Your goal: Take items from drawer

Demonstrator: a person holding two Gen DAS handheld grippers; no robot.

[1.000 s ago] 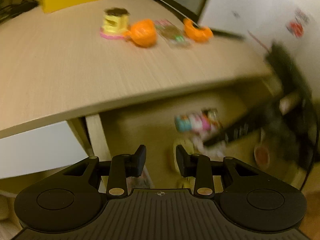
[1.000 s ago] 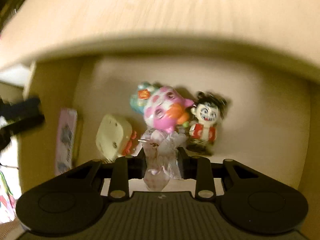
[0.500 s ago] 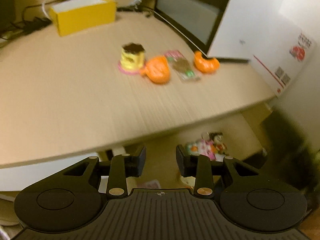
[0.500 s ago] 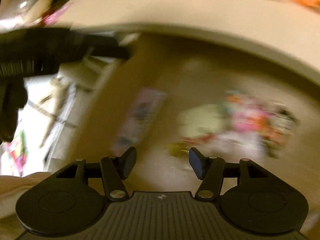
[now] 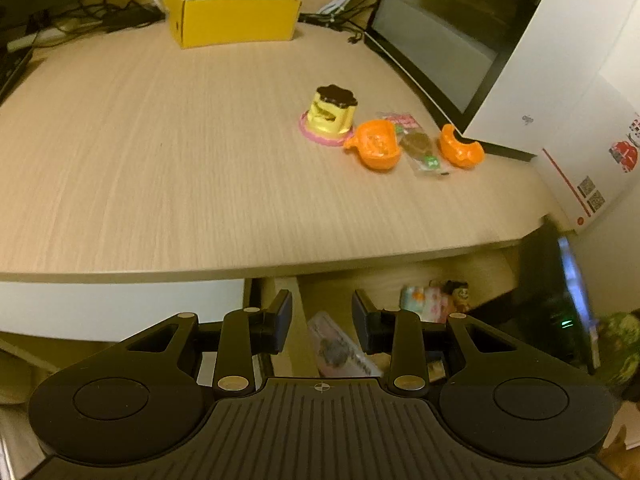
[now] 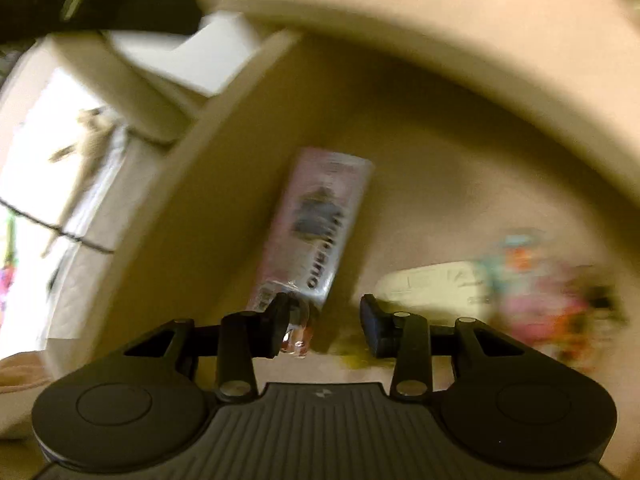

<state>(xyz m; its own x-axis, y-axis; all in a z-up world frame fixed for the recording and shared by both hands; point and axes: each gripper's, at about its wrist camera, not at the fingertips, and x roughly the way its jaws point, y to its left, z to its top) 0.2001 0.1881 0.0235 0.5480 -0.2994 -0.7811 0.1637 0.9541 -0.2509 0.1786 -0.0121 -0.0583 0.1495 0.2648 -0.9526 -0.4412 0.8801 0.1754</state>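
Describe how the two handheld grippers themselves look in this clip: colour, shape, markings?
Both match. The left gripper and the right gripper are matte black, each with a ribbed centre plate bearing a small crosshair mark, two rounded lobes with circular recesses, and linkage bars pinned with silvery rivets. Their fingers end in flat dark pads. No cables, sleeves or hands show.

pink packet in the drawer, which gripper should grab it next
Right, likely. The right gripper hangs over the packet, whose near end sits between its jaws, which have just been closing. The left gripper is empty, up by the desk edge.
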